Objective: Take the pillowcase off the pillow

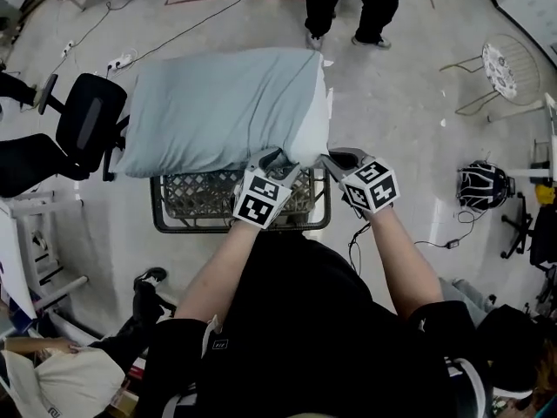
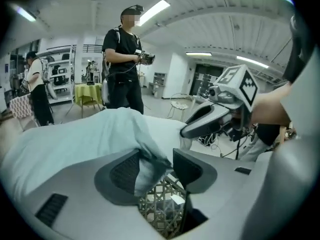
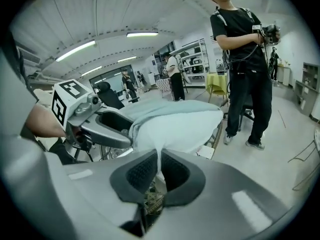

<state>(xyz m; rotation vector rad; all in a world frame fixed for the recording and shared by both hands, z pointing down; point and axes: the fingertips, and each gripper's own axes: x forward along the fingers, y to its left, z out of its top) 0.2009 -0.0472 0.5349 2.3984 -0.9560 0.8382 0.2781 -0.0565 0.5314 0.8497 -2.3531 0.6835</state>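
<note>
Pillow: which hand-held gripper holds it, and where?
Right hand-held gripper pinches the pillow by its white corner; left hand-held gripper is open around the pillowcase edge.

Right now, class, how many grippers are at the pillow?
2. The left gripper is open around the pillowcase edge; the right gripper, beside it, is shut on the white pillow corner. None seems hidden.

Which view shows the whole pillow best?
The head view: the pillow shows full-length above the basket, white end bared from the pillowcase. The left gripper view shows its covered side from low down; the right gripper view shows the white end foreshortened, pinched by the right gripper.
</note>
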